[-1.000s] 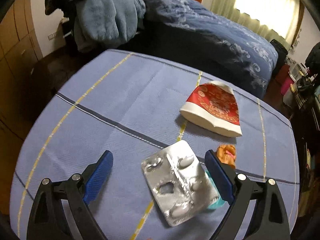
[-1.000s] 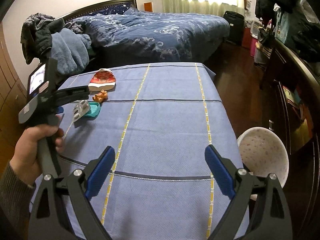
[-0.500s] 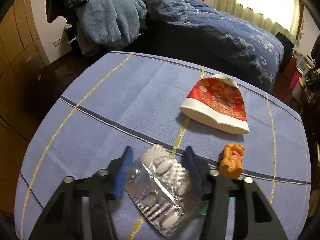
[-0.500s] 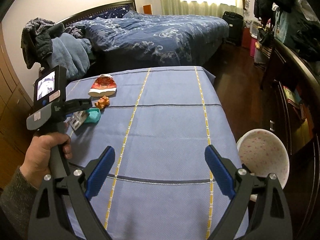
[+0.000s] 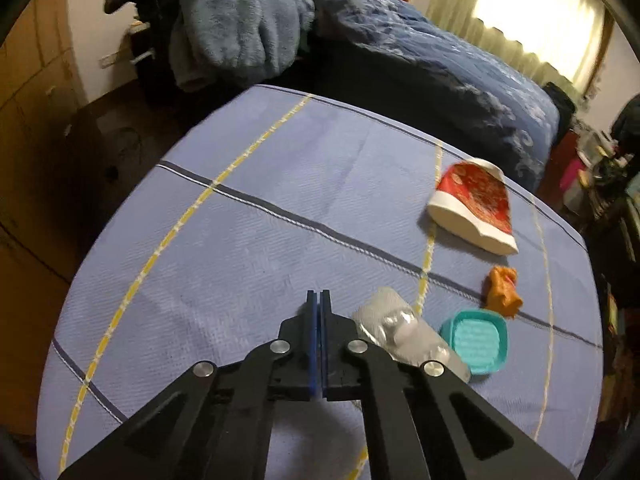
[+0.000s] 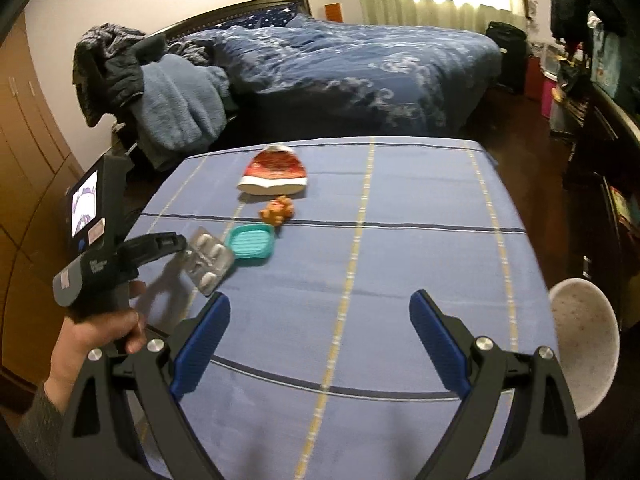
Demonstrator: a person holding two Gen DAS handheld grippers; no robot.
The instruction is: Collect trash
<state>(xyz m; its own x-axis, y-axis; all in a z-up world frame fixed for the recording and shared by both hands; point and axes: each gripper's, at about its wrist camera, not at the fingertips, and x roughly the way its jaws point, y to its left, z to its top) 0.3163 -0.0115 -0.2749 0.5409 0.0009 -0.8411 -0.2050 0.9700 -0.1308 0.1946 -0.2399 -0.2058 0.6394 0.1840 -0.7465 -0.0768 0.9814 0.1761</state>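
My left gripper (image 5: 319,296) is shut, its blue pads pressed together. A silver pill blister pack (image 5: 404,334) sticks out to its right; in the right wrist view the blister pack (image 6: 208,259) hangs tilted from the left gripper (image 6: 182,246), lifted off the blue tablecloth (image 6: 400,256). A crushed red and white paper cup (image 5: 474,212), a small orange figure (image 5: 503,292) and a teal lid (image 5: 476,340) lie on the cloth. My right gripper (image 6: 320,344) is open and empty above the near part of the table.
A white speckled bin (image 6: 582,344) stands on the floor at the table's right edge. A bed with a blue quilt (image 6: 360,68) lies beyond the table, with clothes piled on a chair (image 6: 160,92) at left. Dark furniture (image 6: 612,160) lines the right wall.
My left gripper closed from wide open to shut on the edge of the blister pack and lifted it off the cloth. My right gripper stayed open and drifted slightly.
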